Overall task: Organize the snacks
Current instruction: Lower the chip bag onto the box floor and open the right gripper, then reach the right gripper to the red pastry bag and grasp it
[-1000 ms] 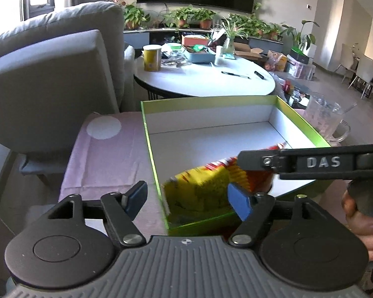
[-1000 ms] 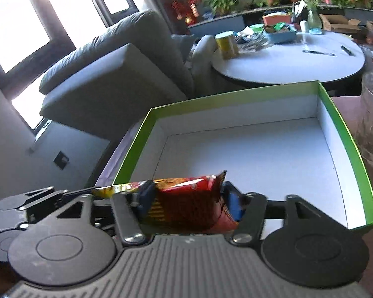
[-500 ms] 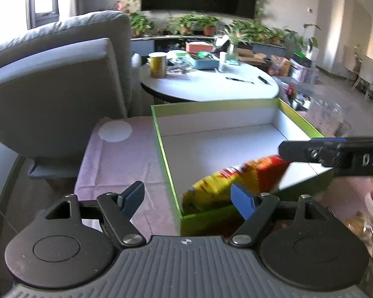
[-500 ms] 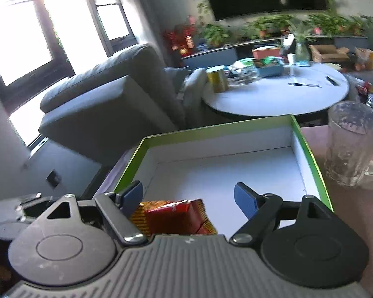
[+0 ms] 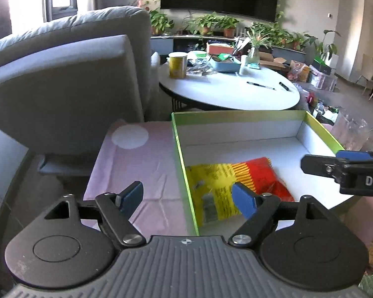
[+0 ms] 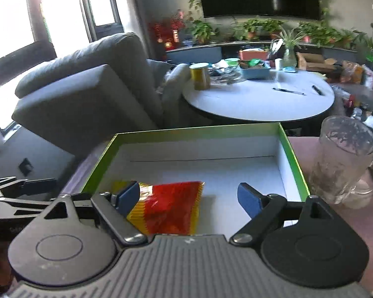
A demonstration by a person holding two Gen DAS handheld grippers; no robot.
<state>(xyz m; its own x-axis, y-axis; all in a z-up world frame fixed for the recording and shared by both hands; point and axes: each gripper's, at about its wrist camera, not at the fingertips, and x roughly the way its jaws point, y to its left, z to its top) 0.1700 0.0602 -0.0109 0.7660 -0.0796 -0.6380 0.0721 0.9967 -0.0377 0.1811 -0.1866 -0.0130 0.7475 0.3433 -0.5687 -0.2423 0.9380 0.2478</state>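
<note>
snack packet point(image 5: 238, 188): red-and-yellow foil pouch, crinkled, lying flat in the lower-left corner of the green-rimmed box point(image 5: 320, 129), centre-right of frame. left gripper point(image 5: 189, 198) and right gripper point(image 6: 189, 198) both spread wide, empty. risk: a low pass could snag the box wall or tip the glass mug point(image 6: 343, 164) just beside it.

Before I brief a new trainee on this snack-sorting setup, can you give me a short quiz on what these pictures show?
1. True or false: the snack bag lies inside the green box.
2. What stands right of the box? A) glass mug B) kettle C) bowl
3. Fill in: the right claw is ____.

Key: 1 true. 2 A, the glass mug. 3 open, nothing between its fingers.
</note>
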